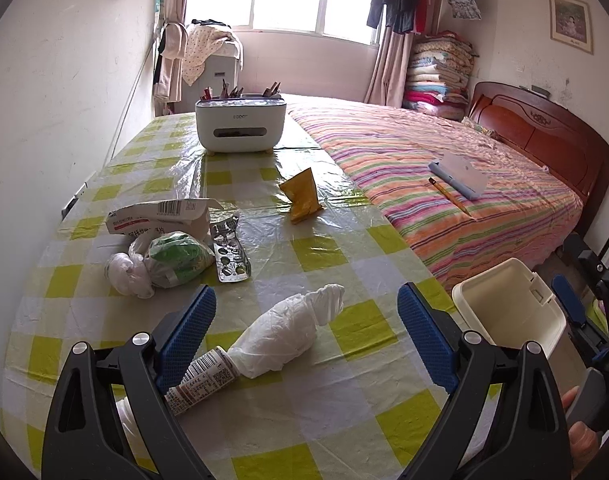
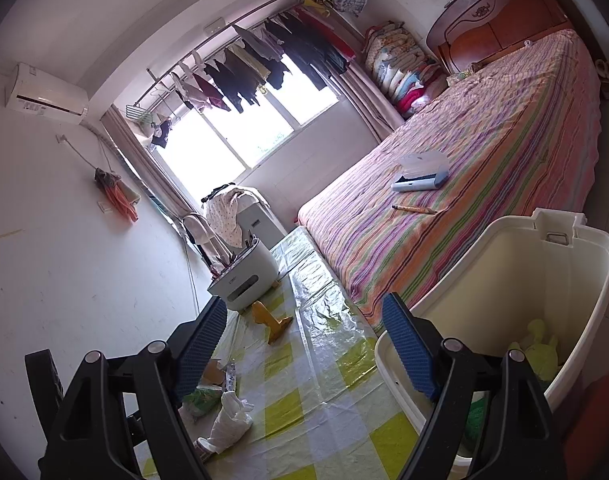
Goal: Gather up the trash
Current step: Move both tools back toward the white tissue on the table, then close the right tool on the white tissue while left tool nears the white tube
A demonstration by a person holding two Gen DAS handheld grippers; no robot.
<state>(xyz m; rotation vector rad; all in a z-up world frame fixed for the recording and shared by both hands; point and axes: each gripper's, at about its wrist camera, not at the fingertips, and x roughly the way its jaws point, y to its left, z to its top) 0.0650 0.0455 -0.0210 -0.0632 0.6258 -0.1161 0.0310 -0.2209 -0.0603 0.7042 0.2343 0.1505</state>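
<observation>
Left gripper [image 1: 306, 316] hovered released over a white crumpled bag [image 1: 288, 338]. Right gripper [image 2: 304, 334] released, beside the bin [image 2: 516, 280]. Bin held yellow-green scraps [image 2: 538, 350].

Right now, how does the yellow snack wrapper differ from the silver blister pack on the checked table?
The crumpled yellow snack wrapper stands up in a peak; the silver foil blister pack lies nearly flat. The wrapper sits alone near the table's middle; the blister pack lies against the green-and-white bagged bundle. The wrapper is plain yellow; the pack shows punched-out pockets. Both rest on the table, untouched by either tool.
</observation>
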